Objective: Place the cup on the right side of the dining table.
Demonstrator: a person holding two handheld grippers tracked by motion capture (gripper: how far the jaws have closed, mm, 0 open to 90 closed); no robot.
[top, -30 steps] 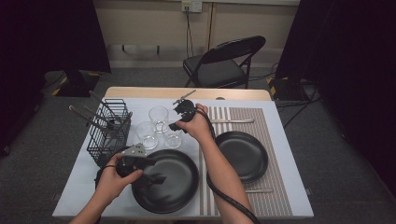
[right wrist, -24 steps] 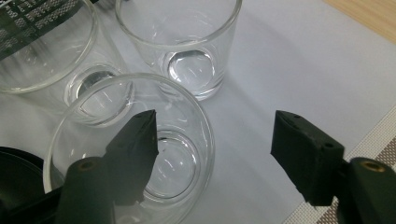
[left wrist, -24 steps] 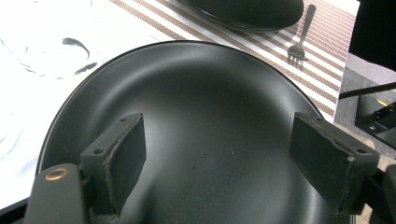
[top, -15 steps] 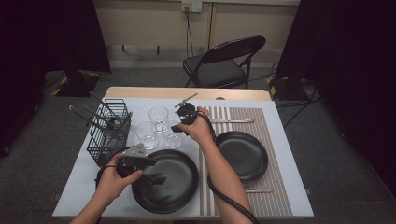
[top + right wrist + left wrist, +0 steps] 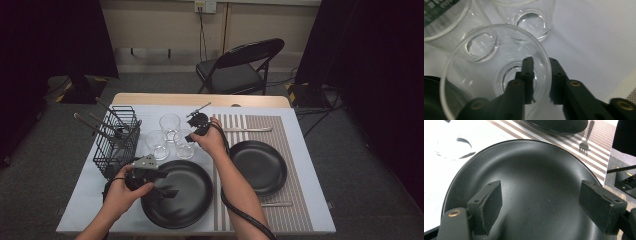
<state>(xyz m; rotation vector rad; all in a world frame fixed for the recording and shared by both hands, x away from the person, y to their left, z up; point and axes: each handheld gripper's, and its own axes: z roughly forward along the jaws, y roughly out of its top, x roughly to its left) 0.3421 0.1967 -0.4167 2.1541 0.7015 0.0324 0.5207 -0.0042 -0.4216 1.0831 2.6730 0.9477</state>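
Three clear glasses stand on the white cloth: one at the back (image 5: 170,124), one to the left (image 5: 156,142), and a near one (image 5: 184,148). My right gripper (image 5: 191,137) reaches down onto the near glass (image 5: 461,75). Its jaws have just been closing, and the right gripper (image 5: 540,61) now pinches the glass wall with one jaw inside and one outside. My left gripper (image 5: 167,184) hovers over the big black plate (image 5: 190,200) at the front. In its own view the left gripper (image 5: 541,186) stands open with nothing between the pads above the plate (image 5: 531,162).
A black wire basket (image 5: 117,142) holding utensils stands left of the glasses. A second black plate (image 5: 257,165) lies on the striped mat (image 5: 295,150), with a knife (image 5: 247,129) behind it and a fork (image 5: 275,204) in front. A folding chair (image 5: 240,65) stands beyond the table.
The right gripper has dipped slightly toward the near glass and its jaws have closed on the glass wall. The left hand has stayed over the front plate.
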